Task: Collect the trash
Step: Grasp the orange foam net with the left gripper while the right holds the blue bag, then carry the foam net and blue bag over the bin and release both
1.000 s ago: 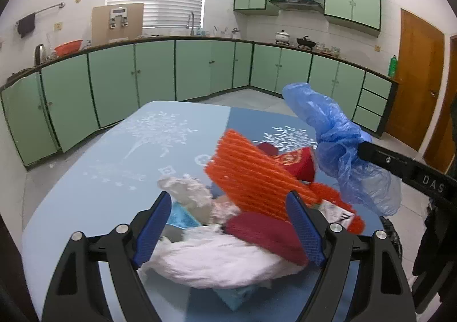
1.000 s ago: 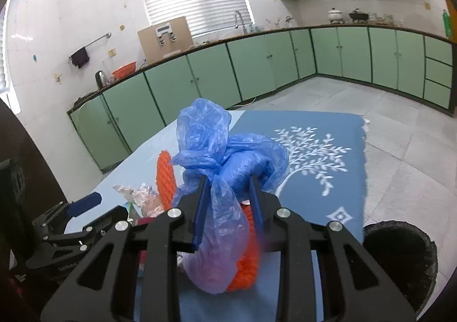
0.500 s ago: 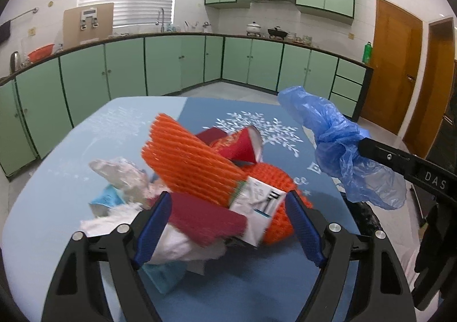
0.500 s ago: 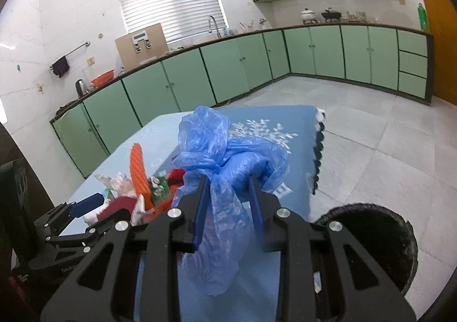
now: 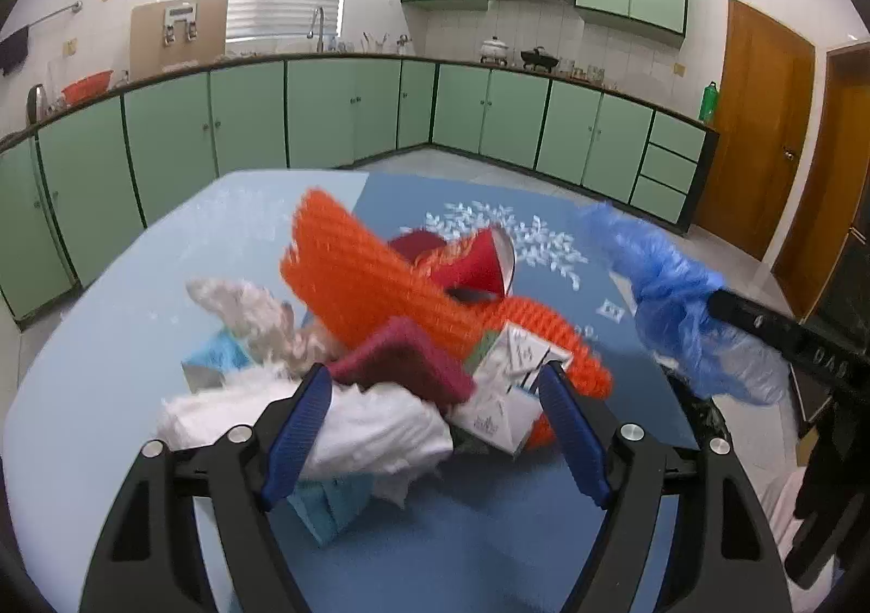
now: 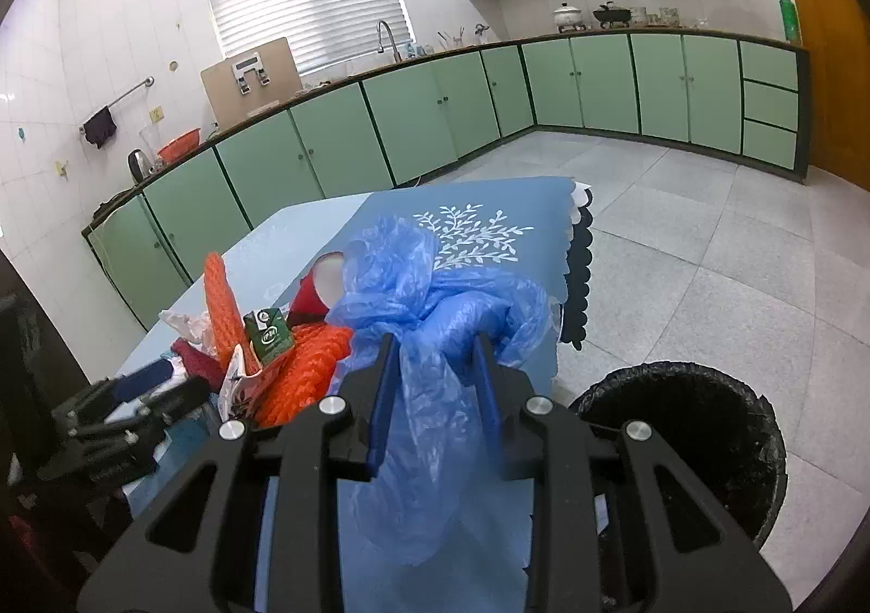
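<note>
The right tongs [image 6: 432,374] are clenched on one crumpled blue plastic bag [image 6: 435,319], held at the worktop's [image 6: 489,200] near corner, beside one black-lined bin [image 6: 701,428] on the floor. The left tongs [image 5: 435,423] are spread wide, released, both fingers flanking a single trash heap: two orange foam nets [image 5: 359,276], one white tissue wad [image 5: 375,428], one maroon pad [image 5: 413,363], one small carton [image 5: 511,390]. Bare worktop lies left of and beyond the heap.
</note>
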Demonstrator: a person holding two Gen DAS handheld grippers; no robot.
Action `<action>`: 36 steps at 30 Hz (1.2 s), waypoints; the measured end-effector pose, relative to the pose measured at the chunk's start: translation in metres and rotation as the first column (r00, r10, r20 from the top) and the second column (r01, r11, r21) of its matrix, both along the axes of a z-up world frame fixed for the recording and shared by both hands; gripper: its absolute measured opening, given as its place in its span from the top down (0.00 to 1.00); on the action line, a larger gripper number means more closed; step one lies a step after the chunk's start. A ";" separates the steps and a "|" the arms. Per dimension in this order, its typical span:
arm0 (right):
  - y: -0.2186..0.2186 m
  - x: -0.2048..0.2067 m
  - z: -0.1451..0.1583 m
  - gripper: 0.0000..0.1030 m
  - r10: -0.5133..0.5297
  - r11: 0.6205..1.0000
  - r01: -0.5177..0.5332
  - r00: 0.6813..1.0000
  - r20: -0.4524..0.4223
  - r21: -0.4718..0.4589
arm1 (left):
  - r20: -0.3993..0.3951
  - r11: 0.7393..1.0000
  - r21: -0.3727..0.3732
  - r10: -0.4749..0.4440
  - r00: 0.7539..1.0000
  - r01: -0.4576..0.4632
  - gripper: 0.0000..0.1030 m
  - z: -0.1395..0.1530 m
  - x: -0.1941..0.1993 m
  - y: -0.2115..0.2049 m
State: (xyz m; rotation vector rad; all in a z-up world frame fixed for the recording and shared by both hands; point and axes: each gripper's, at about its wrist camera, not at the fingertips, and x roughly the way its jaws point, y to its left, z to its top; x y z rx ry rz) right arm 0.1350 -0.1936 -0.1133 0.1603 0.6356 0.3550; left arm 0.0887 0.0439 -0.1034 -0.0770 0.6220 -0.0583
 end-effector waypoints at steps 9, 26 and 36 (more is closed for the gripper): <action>0.009 0.014 0.005 0.74 0.013 1.000 -0.013 1.000 0.015 -0.017 | 0.019 0.999 0.037 0.039 0.999 -0.039 0.25 0.020 0.045 -0.001; 0.005 0.021 0.004 0.74 0.002 1.000 -0.002 1.000 -0.001 -0.009 | -0.109 0.996 -0.073 0.050 0.993 -0.058 0.89 -0.004 0.073 0.018; -0.007 0.006 0.026 0.74 -0.018 1.000 0.017 0.998 0.066 0.012 | 0.017 0.994 -0.097 0.044 0.999 -0.043 0.90 0.038 0.051 0.020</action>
